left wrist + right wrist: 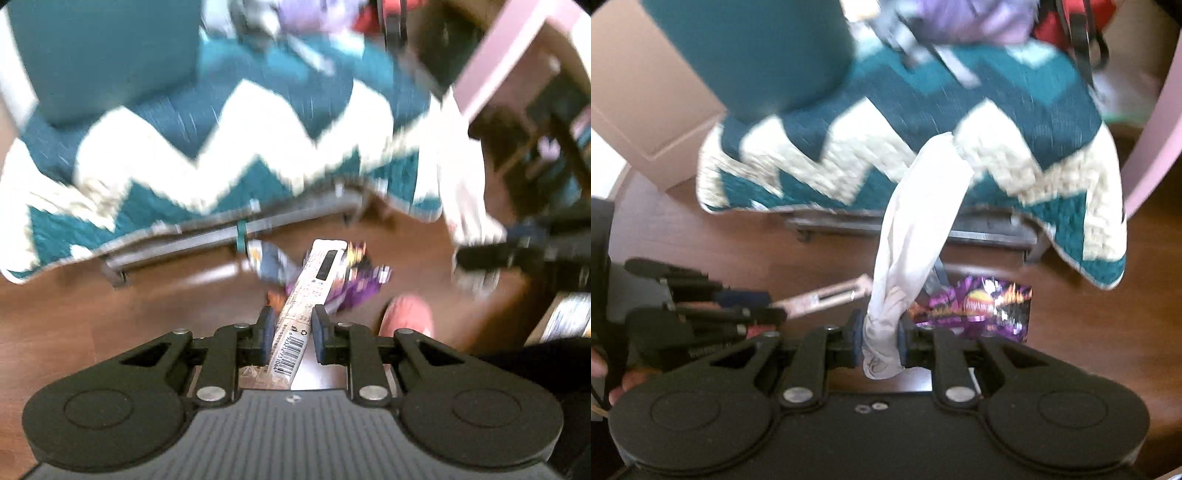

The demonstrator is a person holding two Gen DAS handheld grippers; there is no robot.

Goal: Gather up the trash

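My left gripper (293, 319) is shut on a long white wrapper with a barcode (312, 291) and holds it above the wooden floor. It also shows at the left of the right wrist view (827, 295), held by the left gripper (772, 304). My right gripper (879, 332) is shut on a white plastic bag (916, 229) that hangs stretched upward. A purple snack wrapper (982, 308) lies on the floor just beyond the right gripper; it also shows in the left wrist view (360, 286) beside a blue-grey wrapper (267, 262).
A bed with a teal and white zigzag quilt (229, 136) on a metal frame (229, 229) stands ahead. A teal pillow (757, 55) lies on it. Pink furniture (498, 66) stands at the right. A pink slipper (406, 317) is on the wooden floor (74, 314).
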